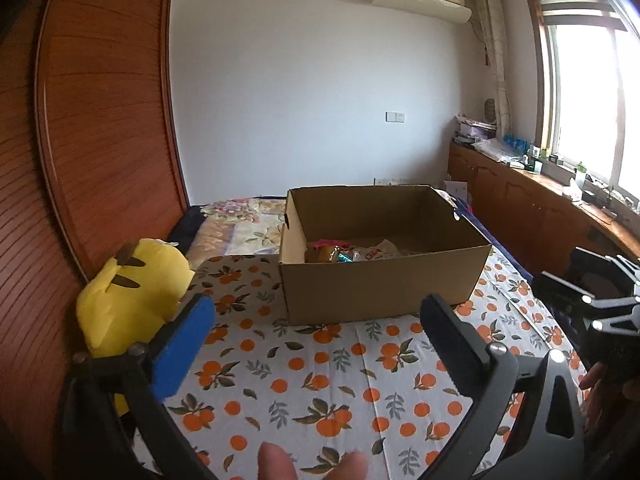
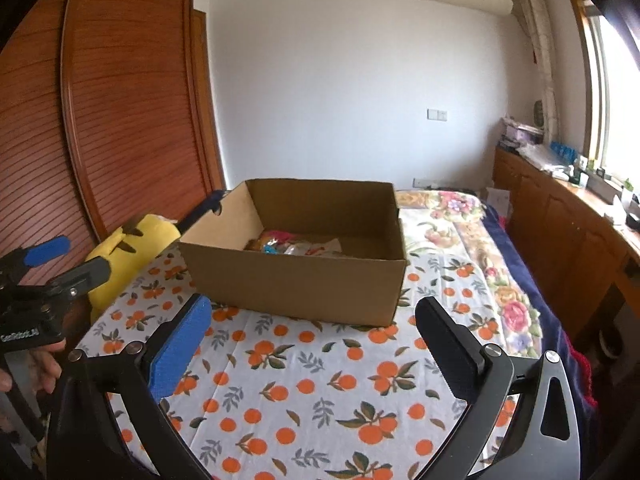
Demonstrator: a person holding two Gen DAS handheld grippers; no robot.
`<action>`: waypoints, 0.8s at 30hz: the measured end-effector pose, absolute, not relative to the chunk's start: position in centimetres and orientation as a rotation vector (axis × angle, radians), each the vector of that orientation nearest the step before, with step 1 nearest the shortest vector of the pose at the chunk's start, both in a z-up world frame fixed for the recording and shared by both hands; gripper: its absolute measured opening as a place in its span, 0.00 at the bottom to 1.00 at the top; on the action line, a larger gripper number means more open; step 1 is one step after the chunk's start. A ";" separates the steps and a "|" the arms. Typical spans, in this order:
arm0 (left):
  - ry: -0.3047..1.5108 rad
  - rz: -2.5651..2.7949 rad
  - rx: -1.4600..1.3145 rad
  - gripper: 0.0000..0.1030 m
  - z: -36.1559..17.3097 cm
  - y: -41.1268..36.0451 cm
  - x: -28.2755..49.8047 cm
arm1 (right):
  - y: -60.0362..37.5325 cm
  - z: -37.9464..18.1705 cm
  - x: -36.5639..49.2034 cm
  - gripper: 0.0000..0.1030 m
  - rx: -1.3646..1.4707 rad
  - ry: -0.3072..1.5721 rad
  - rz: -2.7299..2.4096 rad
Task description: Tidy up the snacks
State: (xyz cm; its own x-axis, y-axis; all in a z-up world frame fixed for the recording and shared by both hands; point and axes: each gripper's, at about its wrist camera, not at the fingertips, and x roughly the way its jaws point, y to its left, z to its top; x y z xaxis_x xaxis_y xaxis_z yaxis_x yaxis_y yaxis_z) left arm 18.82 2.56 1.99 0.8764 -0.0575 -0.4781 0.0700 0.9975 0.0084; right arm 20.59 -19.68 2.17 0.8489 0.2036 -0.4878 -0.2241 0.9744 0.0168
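Snacks (image 1: 352, 252) sit inside cardboard box (image 1: 384, 280), straight ahead of both claws. Left gripper (image 1: 320, 340) & right gripper (image 2: 316, 340) gape wide, holding nothing. You risk clipping box wall w/ a low reach, shoving it.

Snacks (image 1: 352, 252) half hidden behind box wall (image 1: 384, 288); kinds unreadable.

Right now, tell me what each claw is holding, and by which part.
Nothing. The left claw and right claw are both open and empty above the bedsheet; the snacks lie in the cardboard box.
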 end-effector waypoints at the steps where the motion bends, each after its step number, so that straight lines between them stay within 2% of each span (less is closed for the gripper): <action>1: 0.501 -0.070 0.026 1.00 2.0 2.6 18.5 | -19.8 2.3 20.3 1.00 -0.040 0.507 0.224; 24: 0.441 -0.057 0.071 1.00 3.1 1.2 5.8 | -20.2 4.5 8.4 1.00 -0.073 0.429 0.154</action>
